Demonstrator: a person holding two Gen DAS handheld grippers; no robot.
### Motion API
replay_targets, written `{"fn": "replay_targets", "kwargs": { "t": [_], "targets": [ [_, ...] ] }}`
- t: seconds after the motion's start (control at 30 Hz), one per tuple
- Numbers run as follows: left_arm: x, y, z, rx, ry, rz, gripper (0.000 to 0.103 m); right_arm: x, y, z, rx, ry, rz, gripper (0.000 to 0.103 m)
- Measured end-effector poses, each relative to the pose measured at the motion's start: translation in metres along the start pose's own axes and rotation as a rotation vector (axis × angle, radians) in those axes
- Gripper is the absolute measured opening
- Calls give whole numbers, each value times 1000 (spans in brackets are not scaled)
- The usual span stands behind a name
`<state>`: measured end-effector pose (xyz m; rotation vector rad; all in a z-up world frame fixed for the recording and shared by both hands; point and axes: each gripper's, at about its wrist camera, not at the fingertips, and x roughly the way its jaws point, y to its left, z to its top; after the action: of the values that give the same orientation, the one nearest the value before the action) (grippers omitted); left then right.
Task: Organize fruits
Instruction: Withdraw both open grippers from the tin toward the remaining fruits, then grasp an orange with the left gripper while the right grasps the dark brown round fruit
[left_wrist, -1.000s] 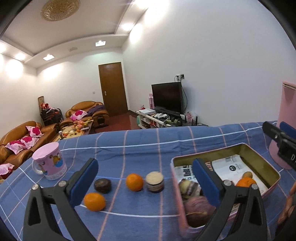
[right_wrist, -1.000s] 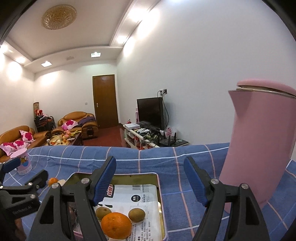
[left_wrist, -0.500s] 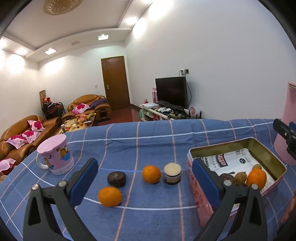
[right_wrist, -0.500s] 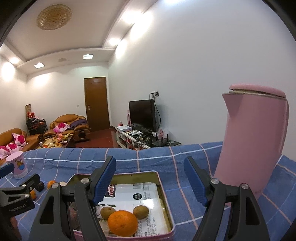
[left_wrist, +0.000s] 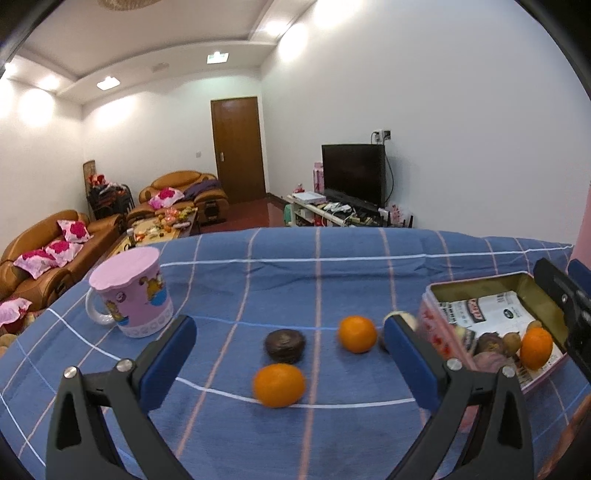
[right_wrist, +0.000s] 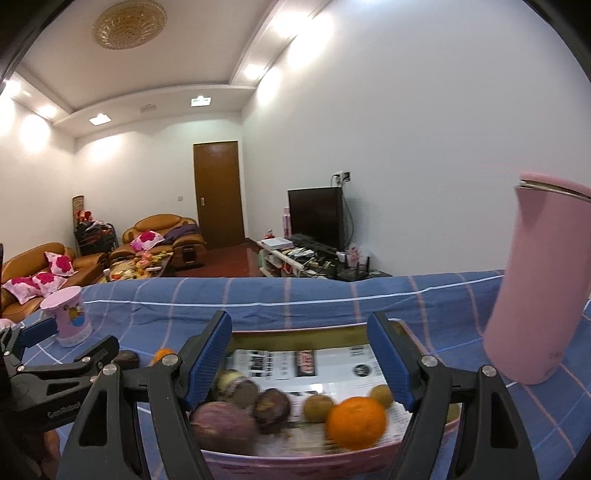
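On the blue checked cloth lie two loose oranges, one near (left_wrist: 279, 384) and one farther right (left_wrist: 356, 333), with a dark round cake (left_wrist: 284, 345) between them. A cream-topped cake (left_wrist: 400, 316) peeks from behind my left finger. My left gripper (left_wrist: 288, 328) hangs open above them, holding nothing. The pink tin (left_wrist: 430, 321) at the right holds an orange (left_wrist: 536, 353), kiwis and dark fruits. In the right wrist view my right gripper (right_wrist: 299, 325) is open and empty over the tin (right_wrist: 295, 329), with an orange (right_wrist: 356, 422), a kiwi (right_wrist: 317, 406) and a purple fruit (right_wrist: 221, 421) below it.
A pink lidded mug (left_wrist: 131, 295) stands at the left of the cloth. A tall pink kettle (right_wrist: 535, 280) stands right of the tin. The cloth's far edge drops off to a living room with sofas and a TV. The left gripper's body (right_wrist: 74, 362) sits just left of the tin.
Both grippers have moved left. The loose oranges and dark cake now sit between my left fingers and the tin has slid to the right edge. The kettle has shifted right in the right view.
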<state>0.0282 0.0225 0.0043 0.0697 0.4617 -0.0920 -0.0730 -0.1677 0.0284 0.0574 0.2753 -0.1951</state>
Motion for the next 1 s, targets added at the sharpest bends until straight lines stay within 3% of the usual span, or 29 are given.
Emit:
{"fn": "replay_targets", "kwargs": {
  "t": [0.43,0.5,0.6,0.7,0.77,0.83,0.97,1.0],
  "targets": [
    [36,77,0,16,134,54,103,17,55,-2,-11,46,78,77],
    [36,84,1,-19,142,26,103,15,57,-2,-18,45,95,77],
    [34,79,1,-44,157,-81,102,14,54,-3,-14,57,116,77],
    [37,56,-1,21,186,-149,97,14,55,-4,-10,72,133,77],
    [44,36,-5,89,213,-150,93,15,55,-5,-9,82,137,77],
    [56,21,-9,140,273,-132,82,15,55,-5,-7,86,144,77],
    [76,19,-14,105,385,-140,73,14,54,-5,-6,82,143,77],
    [80,23,-15,82,407,-150,67,14,54,-5,-4,84,143,77]
  ]
}}
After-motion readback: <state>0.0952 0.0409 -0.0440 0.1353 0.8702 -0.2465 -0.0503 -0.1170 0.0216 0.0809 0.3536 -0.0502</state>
